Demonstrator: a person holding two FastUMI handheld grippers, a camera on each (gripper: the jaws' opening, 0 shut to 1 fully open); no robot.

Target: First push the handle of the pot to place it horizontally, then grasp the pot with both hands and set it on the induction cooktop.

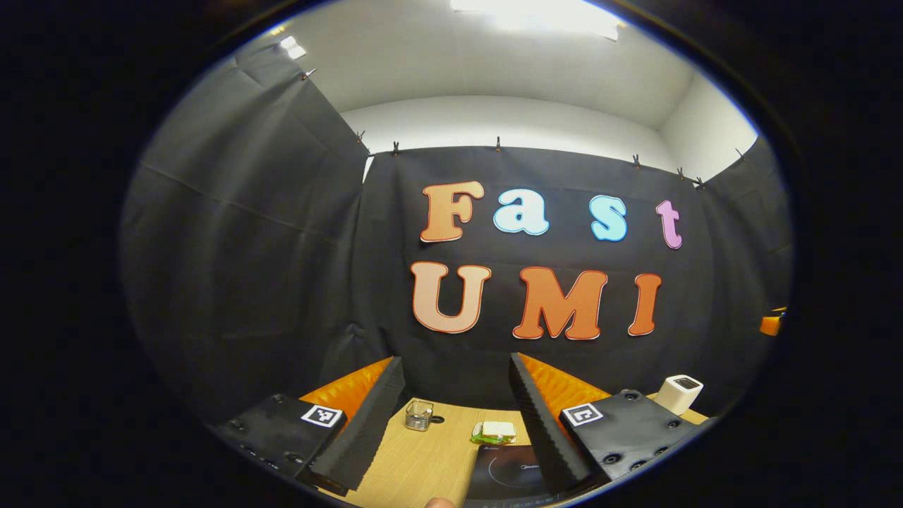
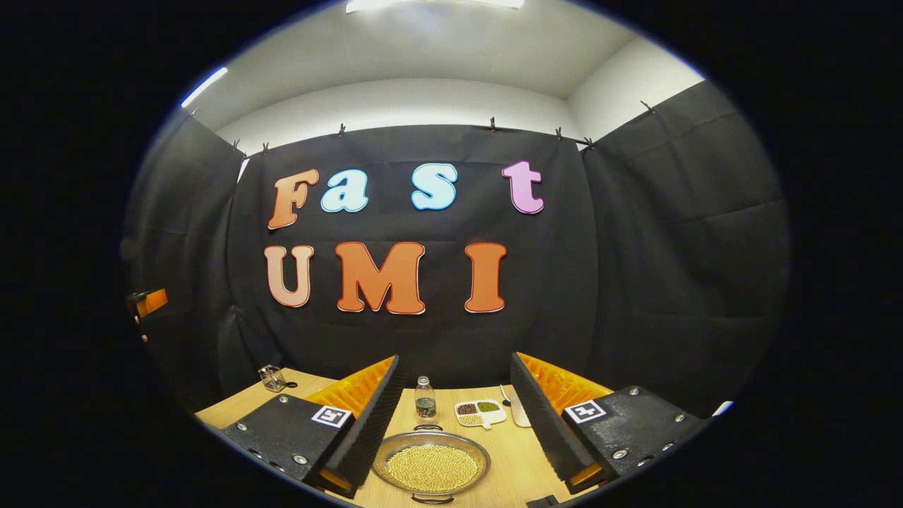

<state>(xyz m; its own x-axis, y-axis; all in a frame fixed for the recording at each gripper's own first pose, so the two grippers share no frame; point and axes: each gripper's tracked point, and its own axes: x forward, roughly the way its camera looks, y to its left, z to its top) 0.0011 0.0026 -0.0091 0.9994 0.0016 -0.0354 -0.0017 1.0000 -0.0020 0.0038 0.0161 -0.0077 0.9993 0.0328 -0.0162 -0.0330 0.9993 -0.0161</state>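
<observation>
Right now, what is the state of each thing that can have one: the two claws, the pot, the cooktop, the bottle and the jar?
Left claw: open, holds nothing, above the table.
Right claw: open, holds nothing, pot ahead between its fingers.
Pot: on the table, no lid, full of yellowish beans, not on the cooktop.
Cooktop: bare, nothing on it.
Bottle: upright, capped.
Jar: upright, seems empty.

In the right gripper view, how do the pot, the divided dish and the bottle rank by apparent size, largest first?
1. pot, clearly largest, though also nearest the camera.
2. divided dish.
3. bottle.
Dish and bottle look close in size, so their order is unsure.
</observation>
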